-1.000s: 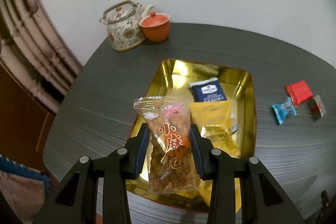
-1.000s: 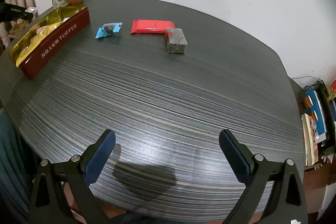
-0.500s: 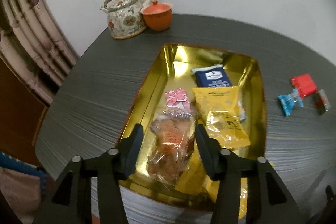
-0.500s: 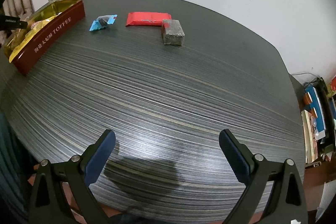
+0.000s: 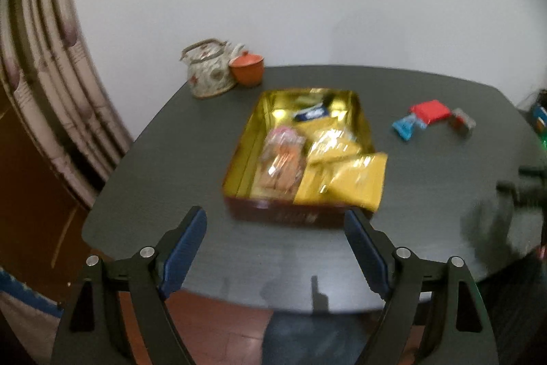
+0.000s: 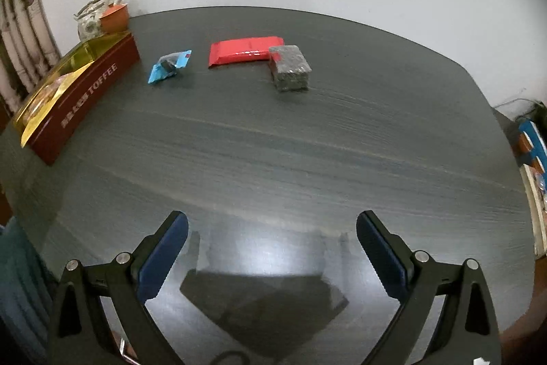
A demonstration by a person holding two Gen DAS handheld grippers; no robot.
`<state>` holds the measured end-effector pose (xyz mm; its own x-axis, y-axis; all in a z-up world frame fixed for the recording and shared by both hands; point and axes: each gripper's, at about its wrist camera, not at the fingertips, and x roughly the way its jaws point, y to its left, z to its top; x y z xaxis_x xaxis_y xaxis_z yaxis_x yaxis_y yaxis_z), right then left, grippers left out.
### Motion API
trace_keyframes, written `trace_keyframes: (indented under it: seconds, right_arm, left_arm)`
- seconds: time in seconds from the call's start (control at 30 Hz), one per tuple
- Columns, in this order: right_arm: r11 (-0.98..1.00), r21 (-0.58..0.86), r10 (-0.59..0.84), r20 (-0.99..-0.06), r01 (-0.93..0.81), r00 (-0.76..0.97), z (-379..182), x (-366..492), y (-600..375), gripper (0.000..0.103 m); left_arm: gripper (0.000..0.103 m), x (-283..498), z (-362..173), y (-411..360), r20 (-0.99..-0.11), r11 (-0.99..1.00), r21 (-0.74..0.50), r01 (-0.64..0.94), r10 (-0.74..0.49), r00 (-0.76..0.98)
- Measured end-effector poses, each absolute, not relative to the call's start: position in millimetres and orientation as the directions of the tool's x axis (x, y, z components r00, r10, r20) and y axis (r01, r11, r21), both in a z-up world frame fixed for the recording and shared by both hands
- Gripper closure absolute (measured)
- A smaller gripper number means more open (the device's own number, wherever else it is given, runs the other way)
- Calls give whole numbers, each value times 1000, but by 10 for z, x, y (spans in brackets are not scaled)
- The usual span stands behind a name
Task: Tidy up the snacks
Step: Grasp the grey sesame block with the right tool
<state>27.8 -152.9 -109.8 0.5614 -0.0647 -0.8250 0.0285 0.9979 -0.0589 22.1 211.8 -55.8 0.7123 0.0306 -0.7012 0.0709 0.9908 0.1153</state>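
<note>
Red toffee tin [image 6: 89, 89] with gold lining sitting open on dark table, holding clear twist-snack bag [image 5: 281, 159], 2 yellow packets [image 5: 342, 183], blue packet [image 5: 310, 114]. Blue candy [image 6: 169, 65], red packet [image 6: 244, 51], dark wrapped block [image 6: 290, 68] lying outside, beside tin.

Red packet [image 6: 245, 52], blue candy [image 6: 169, 65], toffee tin [image 6: 85, 91]

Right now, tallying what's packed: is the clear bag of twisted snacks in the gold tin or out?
In. The clear bag lies inside the gold tin, beside yellow packets.
</note>
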Motion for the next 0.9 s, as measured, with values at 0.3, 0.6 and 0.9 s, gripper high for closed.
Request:
trace_keyframes:
  seconds: [0.3,0.6,0.9]
  right_arm:
    - [997,-79,-65,-837,-2,543,-1023,1472,-1627,6]
    - [999,-33,-31,-878,5,478,-1246,2099,-1829,70]
    - [992,-124,-93,-825,-18,557,-932,1867,-1535,71]
  left_arm:
    - [20,143,-577,2363,-698,1000,9,6,2,716]
    - [20,117,-531,2238,-670,997,26,68,-33,742]
    - [20,57,-474,2202,-657,997,26,67,-34,753]
